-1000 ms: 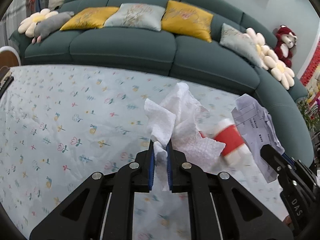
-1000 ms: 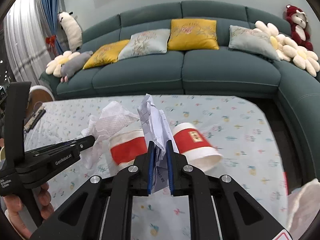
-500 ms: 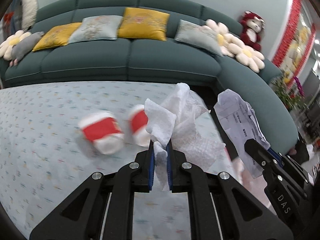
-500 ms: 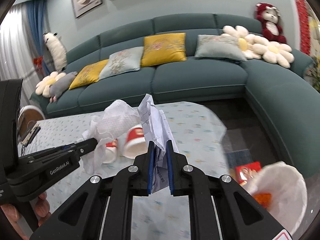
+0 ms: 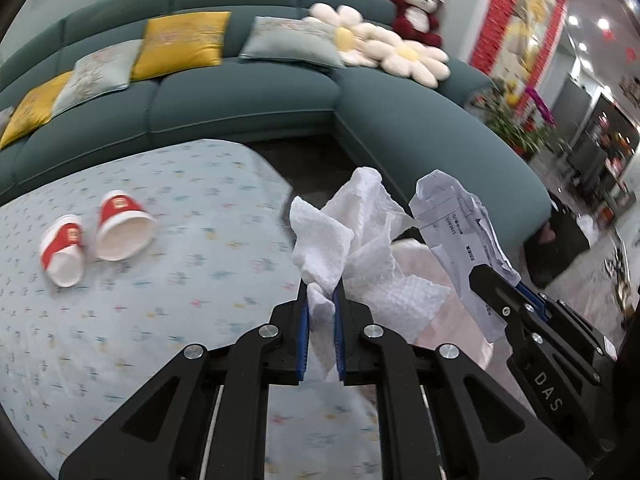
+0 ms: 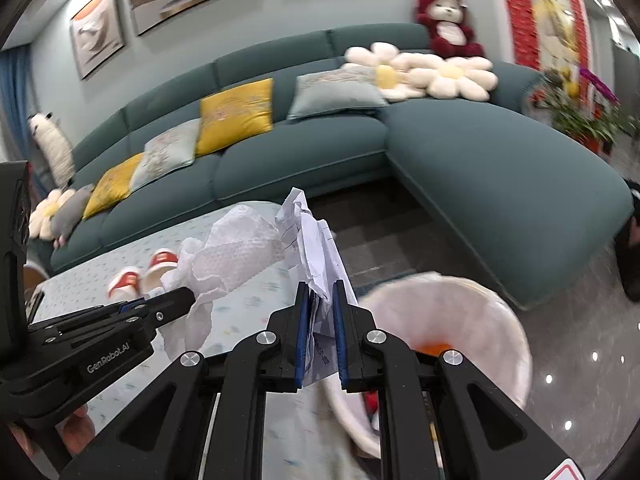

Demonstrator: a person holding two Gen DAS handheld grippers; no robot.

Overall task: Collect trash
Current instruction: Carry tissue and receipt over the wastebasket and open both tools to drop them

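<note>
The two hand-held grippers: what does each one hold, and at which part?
The left hand-held gripper pinches a crumpled paper towel at its lower end. The right hand-held gripper pinches a crumpled printed paper near its bottom edge.

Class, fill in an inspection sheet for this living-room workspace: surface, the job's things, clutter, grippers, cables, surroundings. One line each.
Surface: table with floral cloth, mostly bare.
Job's things: white paper towel and crumpled printed paper, both lifted off the table; two red-and-white paper cups lying on their sides on the cloth; lined waste bin on the floor beside the table.
Clutter: nothing seen.
Grippers: left gripper shut on the paper towel; right gripper shut on the printed paper.
Cables: nothing seen.
Surroundings: teal sofa with cushions, flower pillows, red plush toy.
</note>
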